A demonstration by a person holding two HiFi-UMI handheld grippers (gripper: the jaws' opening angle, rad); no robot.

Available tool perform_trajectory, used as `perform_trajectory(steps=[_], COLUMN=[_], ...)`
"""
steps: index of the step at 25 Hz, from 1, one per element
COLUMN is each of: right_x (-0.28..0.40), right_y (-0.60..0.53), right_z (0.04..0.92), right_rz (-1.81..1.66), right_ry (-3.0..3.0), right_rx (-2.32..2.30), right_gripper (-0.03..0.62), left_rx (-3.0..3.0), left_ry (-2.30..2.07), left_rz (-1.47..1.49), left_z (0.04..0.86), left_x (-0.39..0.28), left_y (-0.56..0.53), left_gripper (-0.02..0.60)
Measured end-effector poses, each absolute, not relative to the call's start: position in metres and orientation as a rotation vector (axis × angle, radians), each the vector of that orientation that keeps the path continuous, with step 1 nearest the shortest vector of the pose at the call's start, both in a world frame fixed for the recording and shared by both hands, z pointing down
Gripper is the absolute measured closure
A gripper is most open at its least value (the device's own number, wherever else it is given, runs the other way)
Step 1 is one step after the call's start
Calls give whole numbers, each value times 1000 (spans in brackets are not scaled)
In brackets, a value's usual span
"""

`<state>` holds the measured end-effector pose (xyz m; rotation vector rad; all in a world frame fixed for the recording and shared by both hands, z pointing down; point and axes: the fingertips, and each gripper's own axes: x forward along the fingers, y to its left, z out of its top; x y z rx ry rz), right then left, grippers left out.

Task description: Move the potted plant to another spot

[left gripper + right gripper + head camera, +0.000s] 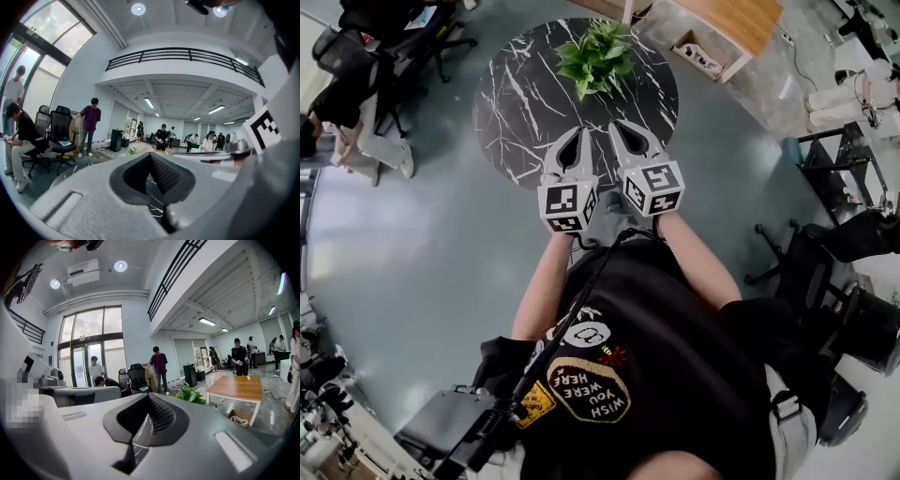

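Note:
The potted plant (596, 56), a bunch of green leaves, stands at the far side of a round black marble table (525, 103). Both of my grippers hover side by side over the table's near edge and point at the plant, well short of it. My left gripper (582, 132) is shut and empty, and so is my right gripper (613, 126). In the left gripper view the jaws meet at the left gripper's tip (151, 154), with a few plant leaves (132, 151) peeking past them. In the right gripper view the plant (190, 393) shows to the right of the shut right gripper (149, 397).
A wooden table (737, 19) with a cardboard box (699, 52) under it stands behind the marble table to the right. A seated person (356, 112) and office chairs (403, 37) are at the left. More chairs (853, 244) crowd the right. Several people stand farther off.

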<state>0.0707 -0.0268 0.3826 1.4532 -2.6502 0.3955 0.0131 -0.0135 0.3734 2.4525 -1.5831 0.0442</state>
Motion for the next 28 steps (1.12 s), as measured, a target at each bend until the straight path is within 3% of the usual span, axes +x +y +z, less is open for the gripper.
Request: perform_trajectory(steps=[11,13,15,19,22,28], right_x=[79,73,68,60,51,51], right_y=[-128,-142,-155,-179,-188,-190], right_z=[467,489,510,547,571,631], right_rz=[451,493,531,532,519,522], right_ry=[-2663,-2653,-2635,-2605,-2610,-2523], right_rx=[1353,1324,1318,1342,1334,1386], right_gripper=[580,489,479,388,267,230], left_rx=[2408,2389,2367,2329,2302,2256], left_ry=[-1650,-1650,-1648,-1649,-1660,-1681], left_rz=[108,126,142,154,156,147], left_z=[443,458,473,496,510,526], left_x=[27,21,14,1,-9,-25], left_y=[-123,-138,-149,-162,-168,-172], left_gripper=[578,578,578,578,578,578])
